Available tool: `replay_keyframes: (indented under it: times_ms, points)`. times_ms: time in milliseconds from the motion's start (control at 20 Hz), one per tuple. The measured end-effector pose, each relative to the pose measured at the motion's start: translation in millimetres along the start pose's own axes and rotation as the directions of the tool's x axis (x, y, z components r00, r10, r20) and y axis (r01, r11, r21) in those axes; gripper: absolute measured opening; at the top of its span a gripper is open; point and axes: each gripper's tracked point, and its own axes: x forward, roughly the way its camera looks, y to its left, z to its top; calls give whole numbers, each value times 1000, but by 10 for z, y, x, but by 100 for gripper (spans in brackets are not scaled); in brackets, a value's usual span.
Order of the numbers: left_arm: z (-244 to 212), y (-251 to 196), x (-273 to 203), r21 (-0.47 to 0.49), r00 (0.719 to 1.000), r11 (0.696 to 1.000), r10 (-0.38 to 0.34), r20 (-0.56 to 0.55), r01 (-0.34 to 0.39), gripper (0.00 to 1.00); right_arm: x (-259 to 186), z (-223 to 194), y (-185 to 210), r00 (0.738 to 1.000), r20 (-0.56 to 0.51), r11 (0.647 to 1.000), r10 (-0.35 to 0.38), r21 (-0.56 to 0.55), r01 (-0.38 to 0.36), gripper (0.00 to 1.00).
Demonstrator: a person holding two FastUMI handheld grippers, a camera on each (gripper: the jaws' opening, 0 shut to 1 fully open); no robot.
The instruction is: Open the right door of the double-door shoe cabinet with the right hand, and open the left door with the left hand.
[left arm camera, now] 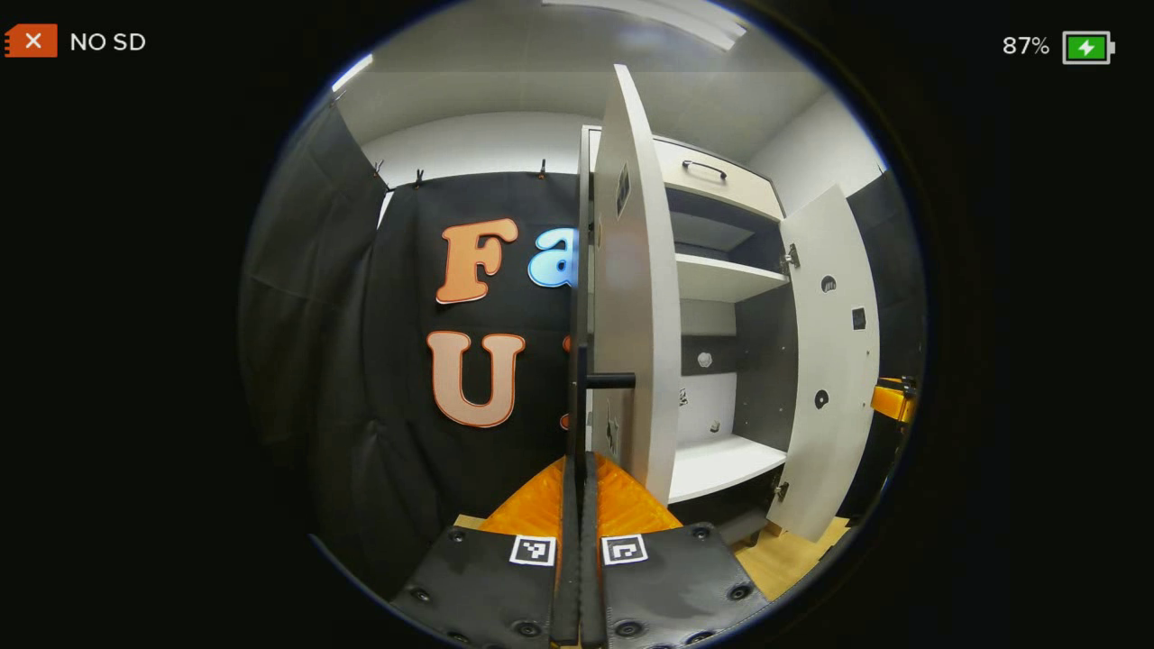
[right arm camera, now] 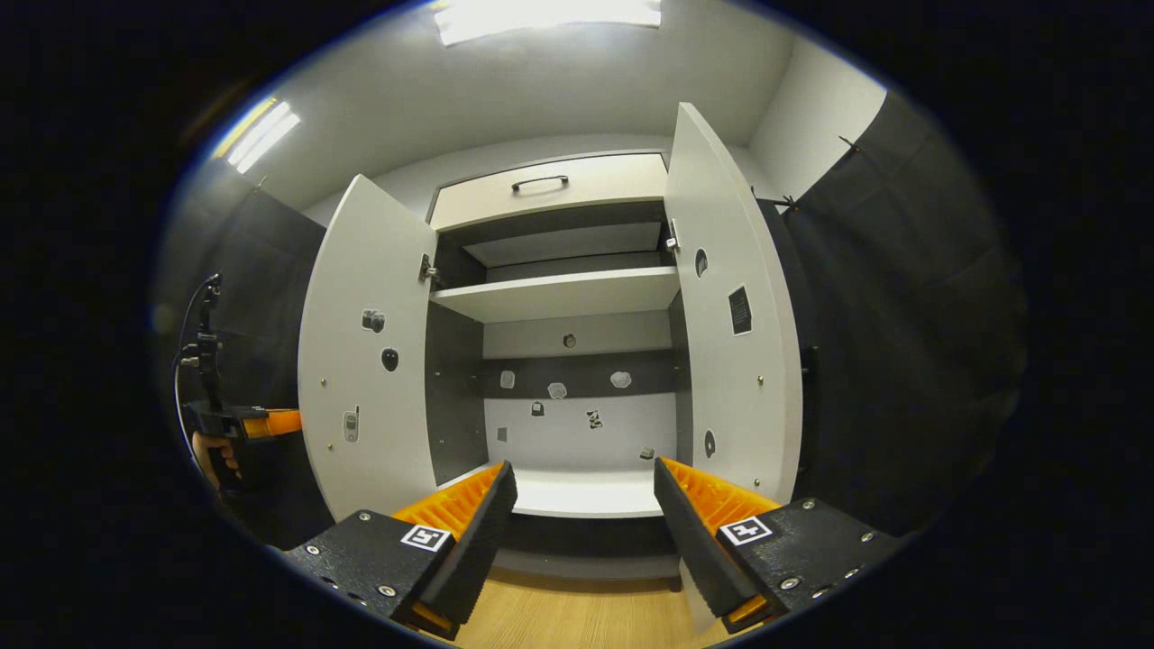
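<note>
Gripping the edge of the left door (left arm camera: 636, 297) near its black handle (left arm camera: 611, 380), the left gripper (left arm camera: 581, 478) is pressing both fingers closed on the panel. Facing the shoe cabinet (right arm camera: 568, 293), the right gripper (right arm camera: 584, 505) is hanging with jaws spread wide and holding nothing, while the right door (right arm camera: 735, 324) is standing swung open.

small stickers (right arm camera: 557, 389) on cabinet back too tiny to tell, left door handle (left arm camera: 611, 380) mostly hidden edge-on
</note>
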Motion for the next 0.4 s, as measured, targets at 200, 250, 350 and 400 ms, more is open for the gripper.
replay_keyframes:
  times_ms: [200,250,350,400]
  points:
    - [80,63,-42,-23,998,998,55,28,-55,3,-20,51,-76,1000,1,1000,-13,-12,13,93]
    - [91,33,-56,-35,998,998,46,30,-45,3,-25,73,-90,1000,6,1000,-17,-14,17,93]
    - [100,-17,-119,-65,999,997,41,23,-39,4,-28,127,-131,1000,14,1000,-26,-16,27,93]
    - [102,-27,-139,-70,999,997,39,24,-37,4,-33,147,-144,999,17,999,-29,-18,30,93]
